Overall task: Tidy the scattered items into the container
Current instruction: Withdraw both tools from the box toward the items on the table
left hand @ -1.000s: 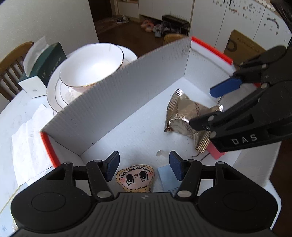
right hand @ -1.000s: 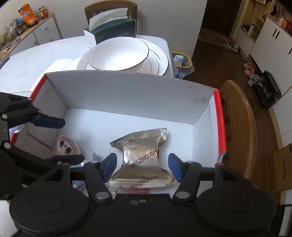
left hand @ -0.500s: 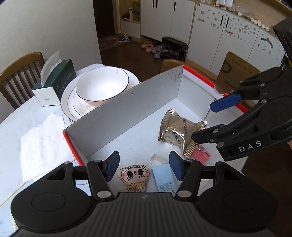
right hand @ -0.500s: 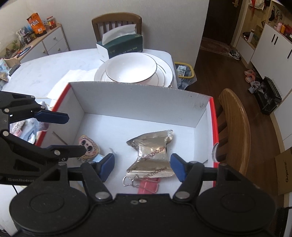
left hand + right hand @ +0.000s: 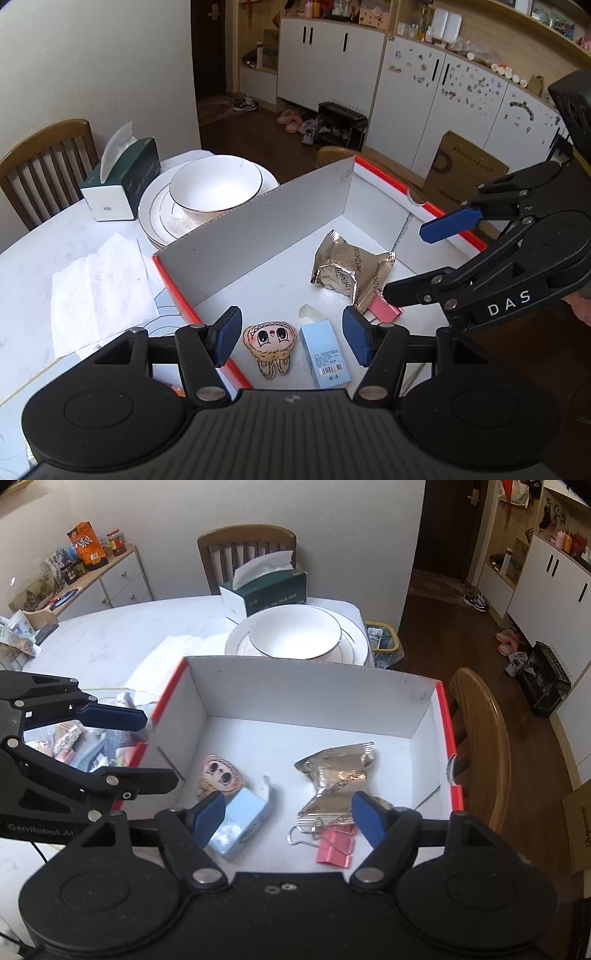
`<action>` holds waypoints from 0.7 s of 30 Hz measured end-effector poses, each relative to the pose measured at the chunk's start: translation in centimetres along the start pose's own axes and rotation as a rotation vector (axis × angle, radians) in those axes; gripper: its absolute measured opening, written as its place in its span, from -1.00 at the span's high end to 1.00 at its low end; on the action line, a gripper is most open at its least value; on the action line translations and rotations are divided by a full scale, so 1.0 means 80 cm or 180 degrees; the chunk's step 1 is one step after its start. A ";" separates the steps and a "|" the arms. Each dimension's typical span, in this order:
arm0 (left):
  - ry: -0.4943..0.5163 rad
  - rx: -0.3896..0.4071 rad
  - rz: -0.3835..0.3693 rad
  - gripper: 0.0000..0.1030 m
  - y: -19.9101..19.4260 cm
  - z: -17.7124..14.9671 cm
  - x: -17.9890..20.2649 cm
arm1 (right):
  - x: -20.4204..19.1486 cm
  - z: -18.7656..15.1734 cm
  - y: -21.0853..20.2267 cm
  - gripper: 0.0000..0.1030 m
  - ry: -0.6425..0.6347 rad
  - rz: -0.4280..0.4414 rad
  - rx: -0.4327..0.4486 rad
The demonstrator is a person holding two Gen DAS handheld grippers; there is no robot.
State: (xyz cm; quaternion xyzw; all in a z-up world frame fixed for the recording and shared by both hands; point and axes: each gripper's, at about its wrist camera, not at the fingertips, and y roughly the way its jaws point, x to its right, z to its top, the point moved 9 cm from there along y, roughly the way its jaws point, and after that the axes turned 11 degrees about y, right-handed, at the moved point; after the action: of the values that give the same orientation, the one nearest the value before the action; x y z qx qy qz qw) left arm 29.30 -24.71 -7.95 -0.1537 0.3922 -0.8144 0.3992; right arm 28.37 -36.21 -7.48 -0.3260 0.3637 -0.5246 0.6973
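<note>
A white box with a red rim (image 5: 258,229) (image 5: 306,686) holds a gold snack packet (image 5: 351,273) (image 5: 336,779), a cartoon-face patch (image 5: 271,341) (image 5: 219,775), a small light blue carton (image 5: 325,354) (image 5: 240,823) and a pink binder clip (image 5: 384,312) (image 5: 334,847). My left gripper (image 5: 291,339) (image 5: 159,749) hangs open above the box's left end, over the patch and carton, holding nothing. Over the right end, my right gripper (image 5: 288,818) (image 5: 404,263) has its jaws opening, with nothing between its pads; the packet and clip lie below it.
Behind the box stand a bowl on stacked plates (image 5: 216,186) and a green tissue box (image 5: 122,181). Paper sheets (image 5: 99,288) lie to its left. Several loose items (image 5: 74,746) sit outside the left wall. A wooden chair (image 5: 480,746) stands at the right.
Both grippers have lifted and pulled back from the box, so more of its inside shows. The right jaws have spread wider; the gold packet stays on the box floor.
</note>
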 end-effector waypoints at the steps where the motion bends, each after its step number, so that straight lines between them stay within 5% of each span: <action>1: -0.0015 0.0025 -0.0008 -0.15 -0.005 -0.002 -0.001 | -0.003 -0.001 -0.002 -0.50 0.0010 0.0006 0.0013; 11: -0.0146 0.0227 -0.0059 -0.15 -0.051 -0.025 -0.021 | -0.046 -0.009 -0.025 -0.64 0.0059 0.0075 0.0161; 21: -0.0169 0.0323 0.0031 -0.43 -0.087 -0.070 -0.045 | -0.102 -0.024 -0.032 -0.74 0.0024 0.0165 0.0279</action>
State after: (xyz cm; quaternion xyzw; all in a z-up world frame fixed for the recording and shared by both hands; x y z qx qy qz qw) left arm 24.69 -16.44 -6.03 -0.1528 0.3404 -0.8269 0.4207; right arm 23.98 -29.06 -4.98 -0.2835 0.3513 -0.5230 0.7230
